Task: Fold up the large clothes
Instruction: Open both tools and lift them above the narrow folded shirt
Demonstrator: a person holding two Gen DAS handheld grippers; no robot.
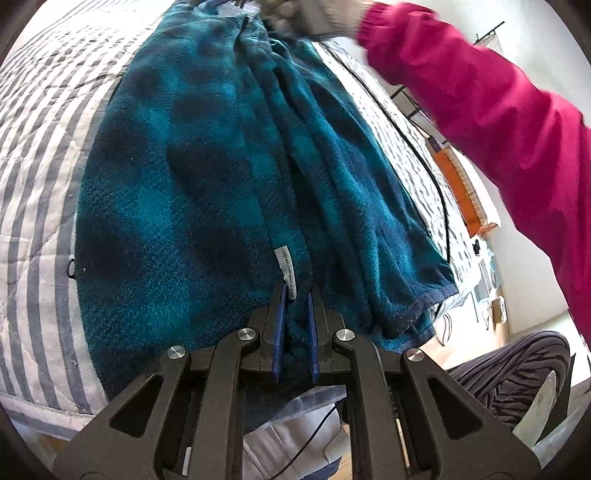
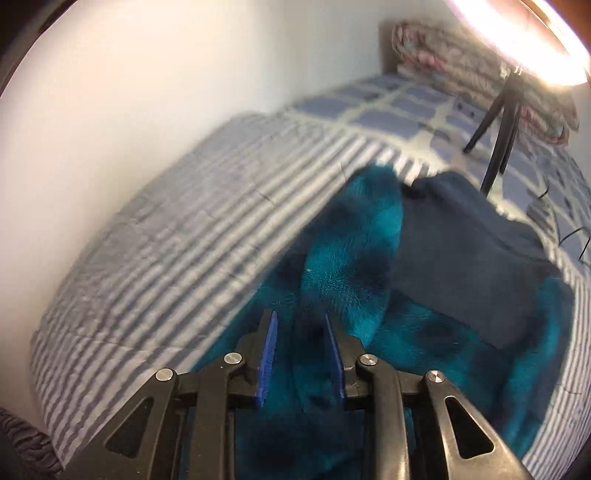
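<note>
A large teal and dark blue plaid fleece garment [image 1: 192,177] lies on the striped bed cover [image 1: 40,155], stretched between both grippers. My left gripper [image 1: 295,295] is shut on the garment's hem beside a small white label [image 1: 286,269]. In the right wrist view the same fleece [image 2: 351,266] bunches up between the blue pads of my right gripper [image 2: 300,319], which grips a fold of it. A dark navy part [image 2: 465,243] of the garment lies over the teal. The right gripper shows blurred at the top of the left wrist view [image 1: 288,16].
The person's arm in a magenta sleeve [image 1: 491,110] crosses the right side. A black tripod [image 2: 495,129] with a ring light stands on the bed, with a folded quilt [image 2: 480,70] behind it. A black cable [image 1: 424,162] runs along the bed. A white wall [image 2: 129,92] borders the bed.
</note>
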